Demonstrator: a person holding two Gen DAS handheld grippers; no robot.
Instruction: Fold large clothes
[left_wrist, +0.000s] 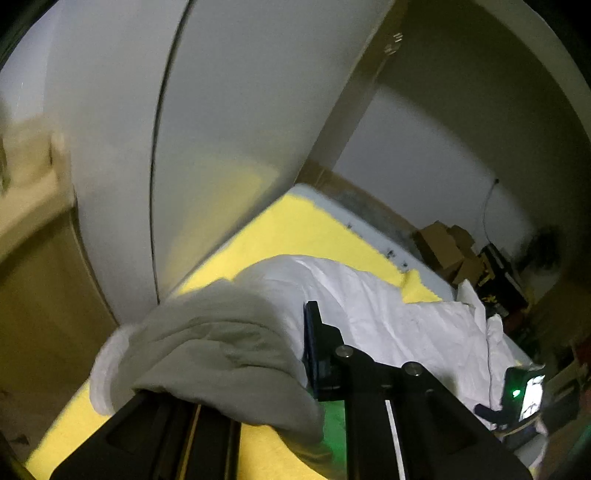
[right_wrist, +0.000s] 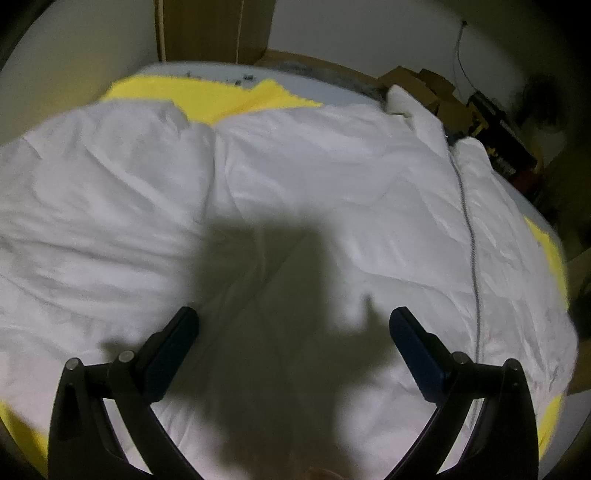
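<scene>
A large white garment (right_wrist: 295, 166) lies spread and wrinkled over a yellow cover (right_wrist: 207, 96) on a bed. In the left wrist view my left gripper (left_wrist: 295, 365) is shut on a bunched fold of the white garment (left_wrist: 221, 350). The fold is lifted off the cover and drapes over the left finger, hiding it. The rest of the cloth trails back to the right across the yellow cover (left_wrist: 303, 229). My right gripper (right_wrist: 293, 325) hangs open above the middle of the garment with nothing between its fingers. It casts a dark shadow on the cloth.
A thin grey cord (right_wrist: 469, 221) runs down the garment's right side. White cupboard doors (left_wrist: 221, 110) stand close on the left of the bed. Cardboard boxes (right_wrist: 424, 85) and dark clutter sit beyond the far right corner. A device with a green light (left_wrist: 524, 391) shows at the right.
</scene>
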